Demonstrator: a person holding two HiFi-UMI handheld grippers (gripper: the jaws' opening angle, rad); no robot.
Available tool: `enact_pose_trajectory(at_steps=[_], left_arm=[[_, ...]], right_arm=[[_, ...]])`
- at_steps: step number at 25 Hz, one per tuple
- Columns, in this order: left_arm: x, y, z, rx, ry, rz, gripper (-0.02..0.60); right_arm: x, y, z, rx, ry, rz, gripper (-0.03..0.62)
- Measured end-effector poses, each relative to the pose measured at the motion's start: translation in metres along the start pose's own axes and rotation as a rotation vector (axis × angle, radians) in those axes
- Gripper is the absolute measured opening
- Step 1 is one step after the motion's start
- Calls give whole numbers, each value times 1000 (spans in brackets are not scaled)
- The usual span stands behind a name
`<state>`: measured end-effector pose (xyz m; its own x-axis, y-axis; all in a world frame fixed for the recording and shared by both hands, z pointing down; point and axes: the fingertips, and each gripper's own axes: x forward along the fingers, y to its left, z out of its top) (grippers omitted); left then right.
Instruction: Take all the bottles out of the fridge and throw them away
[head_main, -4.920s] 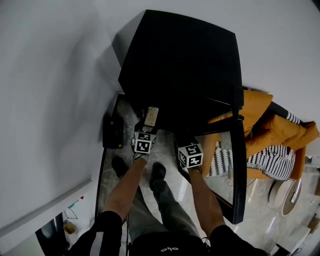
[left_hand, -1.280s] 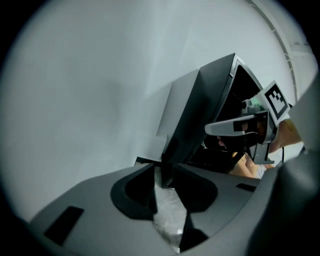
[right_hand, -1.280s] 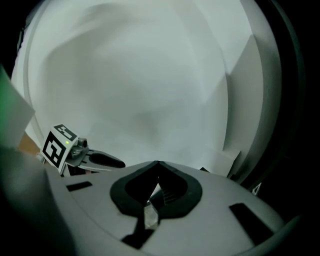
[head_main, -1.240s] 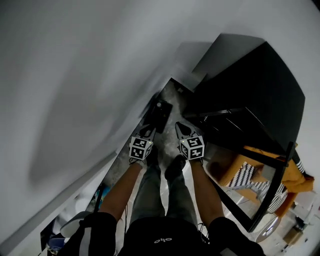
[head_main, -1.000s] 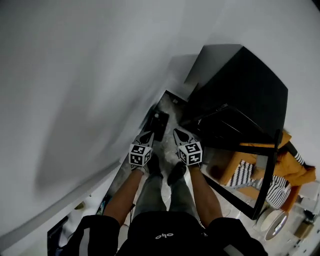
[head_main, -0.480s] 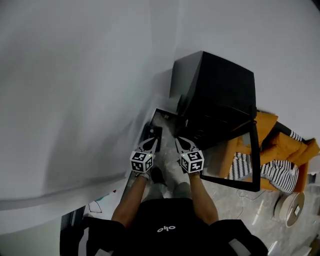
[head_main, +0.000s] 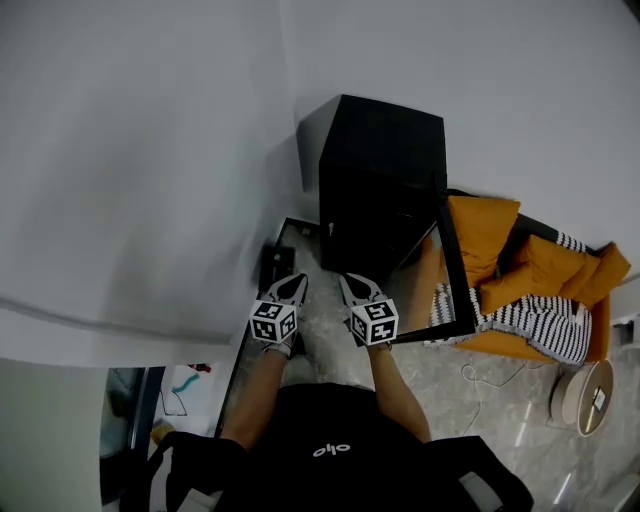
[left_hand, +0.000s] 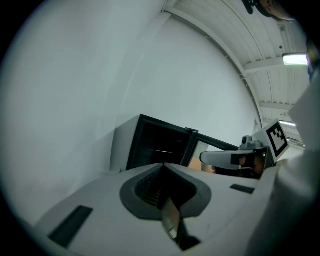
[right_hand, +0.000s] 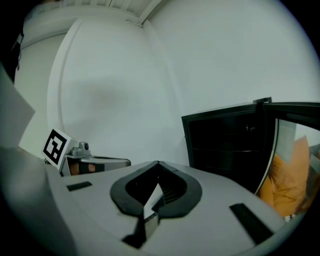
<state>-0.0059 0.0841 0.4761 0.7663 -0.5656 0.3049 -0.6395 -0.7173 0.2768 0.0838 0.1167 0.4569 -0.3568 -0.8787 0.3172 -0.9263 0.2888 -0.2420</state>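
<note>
Jaws pressed together and empty, the left gripper (head_main: 297, 283) and right gripper (head_main: 349, 283) point at the open fridge (head_main: 380, 180) just on their far side, slightly right (no bottle shows in its dark interior), so the right one sits nearer.

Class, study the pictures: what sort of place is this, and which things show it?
Probably a living room at home: a small black fridge against a white wall, an orange cushioned seat with a striped cushion.
</note>
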Motion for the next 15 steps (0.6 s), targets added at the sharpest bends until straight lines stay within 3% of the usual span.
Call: enact_pose_trajectory(at_steps=[8,15], left_arm=[[-11,-120,-16,72,-10,-6,6],[-34,-171,-30,100,7,18,6]], right_arm=[[-112,-29,-22,11,-30,-10,9],[-171,-41,-37,53,-44,-6,9]])
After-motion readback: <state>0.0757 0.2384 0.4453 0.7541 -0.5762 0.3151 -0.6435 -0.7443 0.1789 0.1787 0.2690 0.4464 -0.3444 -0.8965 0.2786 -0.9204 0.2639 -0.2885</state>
